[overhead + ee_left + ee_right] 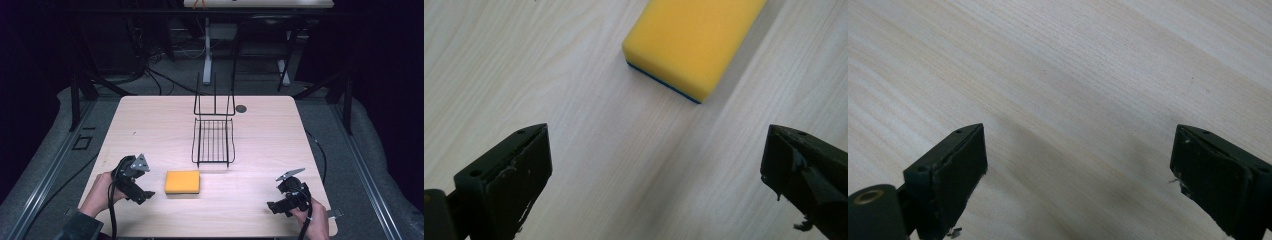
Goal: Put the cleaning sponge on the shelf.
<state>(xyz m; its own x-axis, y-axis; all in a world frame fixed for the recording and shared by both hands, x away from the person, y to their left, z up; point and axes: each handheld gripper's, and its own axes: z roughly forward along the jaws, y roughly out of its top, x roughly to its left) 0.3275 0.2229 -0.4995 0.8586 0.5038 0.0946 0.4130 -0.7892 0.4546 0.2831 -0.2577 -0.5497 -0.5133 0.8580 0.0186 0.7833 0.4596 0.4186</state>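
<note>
A pale wood-grain table (150,120) with rounded corners stands on grey carpet (60,150) in a dim room. Black frame struts (80,90) flank it on both sides, and cables (160,80) trail over the floor behind. Farther back stands a second, light-topped desk (260,4) on white legs (207,50), against darkness.

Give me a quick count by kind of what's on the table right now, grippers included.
Sponge, yellow with a blue underside: 1
Black wire rack: 1
Small dark round thing near the far edge: 1
Grippers: 2, the left gripper and the right gripper, both open
Total: 5
</note>
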